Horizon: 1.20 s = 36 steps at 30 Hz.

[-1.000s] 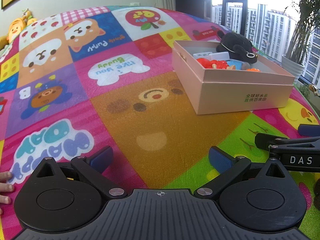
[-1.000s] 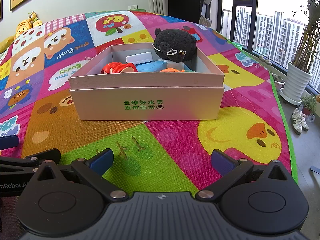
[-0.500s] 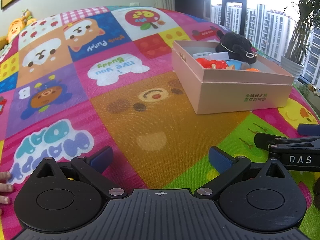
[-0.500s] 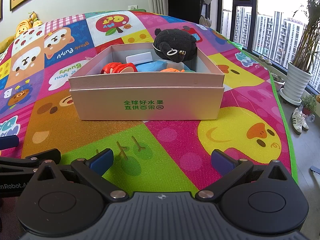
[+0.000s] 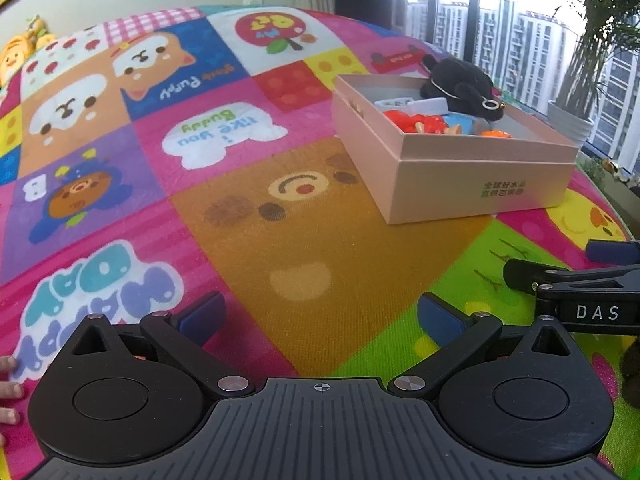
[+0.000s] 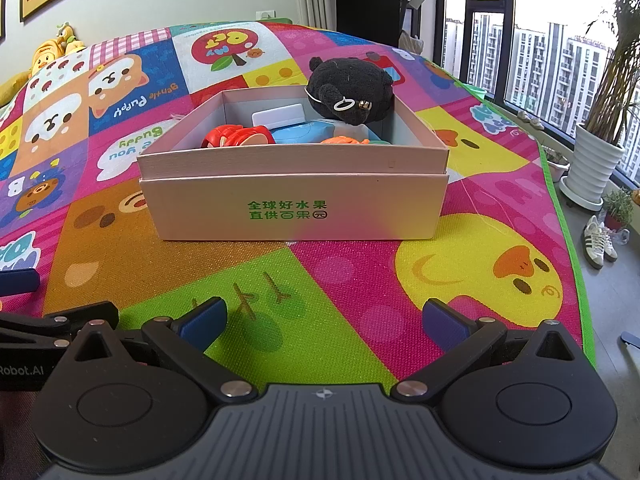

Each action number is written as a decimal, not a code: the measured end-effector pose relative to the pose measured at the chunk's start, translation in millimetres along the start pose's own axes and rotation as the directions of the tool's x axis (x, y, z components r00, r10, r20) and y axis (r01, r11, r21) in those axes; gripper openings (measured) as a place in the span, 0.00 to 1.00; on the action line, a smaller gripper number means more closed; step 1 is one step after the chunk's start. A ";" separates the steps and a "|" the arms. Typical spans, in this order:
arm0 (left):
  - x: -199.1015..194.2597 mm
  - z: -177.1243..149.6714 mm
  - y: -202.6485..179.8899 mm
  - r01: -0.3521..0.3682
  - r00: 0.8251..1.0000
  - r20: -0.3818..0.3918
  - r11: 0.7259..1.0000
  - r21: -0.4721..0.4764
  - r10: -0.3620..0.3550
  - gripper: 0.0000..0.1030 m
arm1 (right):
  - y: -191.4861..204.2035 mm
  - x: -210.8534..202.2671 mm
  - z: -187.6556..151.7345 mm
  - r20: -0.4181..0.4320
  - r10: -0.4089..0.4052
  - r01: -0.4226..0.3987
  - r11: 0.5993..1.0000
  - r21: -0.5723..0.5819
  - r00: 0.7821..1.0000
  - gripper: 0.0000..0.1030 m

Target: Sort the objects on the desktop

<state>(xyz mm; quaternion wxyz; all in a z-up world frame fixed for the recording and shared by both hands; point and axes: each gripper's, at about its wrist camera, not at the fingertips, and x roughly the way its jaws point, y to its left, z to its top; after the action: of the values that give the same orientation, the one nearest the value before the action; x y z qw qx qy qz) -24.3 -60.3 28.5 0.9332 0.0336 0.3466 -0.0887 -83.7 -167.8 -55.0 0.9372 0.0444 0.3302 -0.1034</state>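
Note:
A pink cardboard box [image 6: 296,216] with green print stands on the colourful play mat [image 6: 352,276], straight ahead in the right wrist view. Inside it lie a black plush toy [image 6: 350,92], a red toy [image 6: 236,138], a blue item [image 6: 300,133], an orange piece [image 6: 346,141] and a white block [image 6: 278,115]. From the left wrist the same box [image 5: 472,188] sits at the right. My left gripper [image 5: 320,316] is open over the brown bear square, empty. My right gripper [image 6: 322,320] is open over the green square, also empty, short of the box.
The right tool's side [image 5: 576,280] shows at the right of the left wrist view. A person's fingers [image 5: 8,388] rest at the mat's lower left. A potted plant [image 6: 596,160] and shoes [image 6: 598,240] stand on the floor beyond the mat's right edge. Yellow plush toys [image 6: 48,50] lie far left.

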 end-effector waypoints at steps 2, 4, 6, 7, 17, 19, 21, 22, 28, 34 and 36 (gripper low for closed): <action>-0.1 0.2 0.8 -0.001 1.000 0.000 1.000 0.000 0.001 1.00 | 0.0 0.1 0.0 0.000 0.000 0.000 1.000 0.000 1.000 1.00; -0.2 0.2 0.4 0.000 1.000 0.000 1.000 0.000 0.000 1.00 | 0.0 0.2 0.0 0.000 0.000 0.000 1.000 0.000 1.000 1.00; -0.1 0.0 0.4 0.000 1.000 0.000 1.000 0.000 0.000 1.00 | -0.1 0.3 0.0 0.000 0.000 0.000 1.000 0.000 1.000 1.00; -0.1 -0.1 0.5 0.000 1.000 0.000 1.000 0.001 0.000 1.00 | -0.1 0.5 -0.1 0.000 0.000 0.000 1.000 0.000 1.000 1.00; -0.4 0.1 -0.4 -0.004 1.000 0.002 1.000 0.002 0.004 1.00 | 0.0 0.4 -0.3 0.000 0.000 0.000 1.000 0.000 1.000 1.00; -0.4 0.2 -0.4 -0.004 1.000 0.002 1.000 0.002 0.004 1.00 | 0.0 0.3 -0.3 0.000 0.000 0.000 1.000 0.000 1.000 1.00; -0.3 0.2 -0.3 -0.004 1.000 0.002 1.000 0.002 0.004 1.00 | 0.0 0.2 -0.3 0.000 0.000 0.000 1.000 0.000 1.000 1.00; -0.3 0.1 -0.4 -0.004 1.000 0.001 1.000 0.002 0.004 1.00 | 0.0 0.1 -0.3 0.000 0.000 0.000 1.000 0.000 1.000 1.00; -0.2 0.1 0.1 0.001 1.000 0.000 1.000 0.000 -0.001 1.00 | 0.1 -0.4 -0.3 0.000 0.000 0.000 1.000 -0.001 1.000 1.00; -0.6 0.3 -0.2 0.000 1.000 0.000 1.000 0.000 0.000 1.00 | 0.0 0.1 -0.4 0.000 0.000 0.000 1.000 -0.001 1.000 1.00; -0.5 0.4 -0.4 -0.001 1.000 0.000 1.000 0.001 0.001 1.00 | 0.0 0.1 -0.5 0.000 -0.001 0.001 1.000 -0.001 1.000 1.00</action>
<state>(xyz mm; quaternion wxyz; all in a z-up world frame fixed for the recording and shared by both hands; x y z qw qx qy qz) -24.6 -60.7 29.1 0.9333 0.0342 0.3464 -0.0884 -84.0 -167.8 -55.4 0.9372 0.0437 0.3301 -0.1035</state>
